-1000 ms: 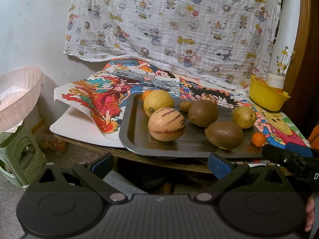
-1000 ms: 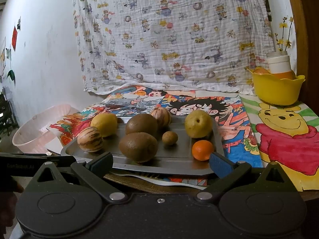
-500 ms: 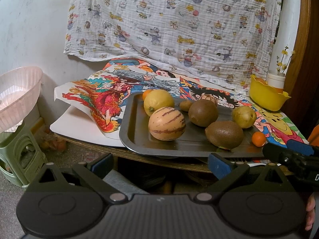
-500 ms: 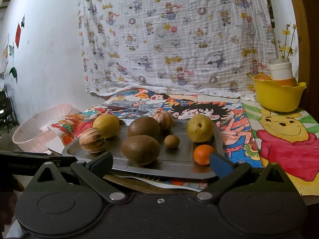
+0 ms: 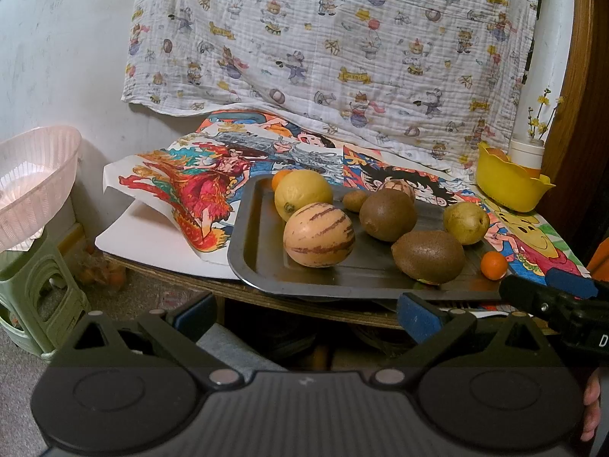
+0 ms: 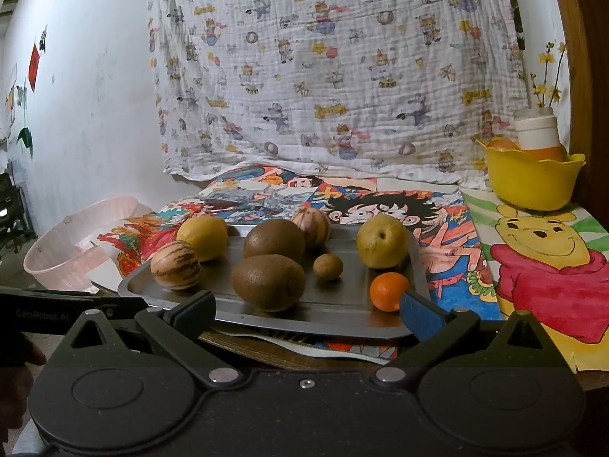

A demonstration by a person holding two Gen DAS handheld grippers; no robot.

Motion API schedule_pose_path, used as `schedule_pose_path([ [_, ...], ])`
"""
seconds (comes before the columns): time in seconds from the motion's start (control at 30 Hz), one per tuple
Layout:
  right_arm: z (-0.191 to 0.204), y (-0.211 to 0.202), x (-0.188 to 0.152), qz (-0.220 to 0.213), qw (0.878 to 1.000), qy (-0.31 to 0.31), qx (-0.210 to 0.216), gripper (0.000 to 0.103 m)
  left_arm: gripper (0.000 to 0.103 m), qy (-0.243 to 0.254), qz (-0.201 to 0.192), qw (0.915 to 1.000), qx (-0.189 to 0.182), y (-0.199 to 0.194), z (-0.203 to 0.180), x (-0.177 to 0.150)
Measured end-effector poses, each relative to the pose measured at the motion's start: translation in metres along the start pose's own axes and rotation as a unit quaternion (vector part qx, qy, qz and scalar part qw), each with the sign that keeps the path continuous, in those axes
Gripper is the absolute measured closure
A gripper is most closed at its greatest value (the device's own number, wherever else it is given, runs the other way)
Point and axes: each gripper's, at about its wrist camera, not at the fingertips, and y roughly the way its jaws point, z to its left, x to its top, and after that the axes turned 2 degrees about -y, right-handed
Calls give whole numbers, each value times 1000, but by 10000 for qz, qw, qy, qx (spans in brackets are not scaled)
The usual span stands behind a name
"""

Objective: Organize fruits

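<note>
Both grippers hang off the desk's near edge, nothing held. Left gripper (image 5: 304, 314): fingers spread wide, bottom centre of its view. Right gripper (image 6: 308, 310): fingers wide apart too, just short of the tray (image 6: 342, 314). Fruits sit on the tray mid-frame: striped melon (image 5: 319, 234), lemon (image 5: 303, 193), two kiwis (image 6: 267, 282), pear (image 6: 382, 242), small orange (image 6: 389, 291) at tray's lower right. Yellow bowl (image 6: 533, 179) at right edge, pink basket (image 5: 34, 182) at left edge.
</note>
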Motion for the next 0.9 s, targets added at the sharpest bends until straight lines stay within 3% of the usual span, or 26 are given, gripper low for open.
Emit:
schedule_pose_path([
  [0.9,2,2,-1,63,10000,35,56,1,0,-7,22,10000,2,1,-1,-2],
])
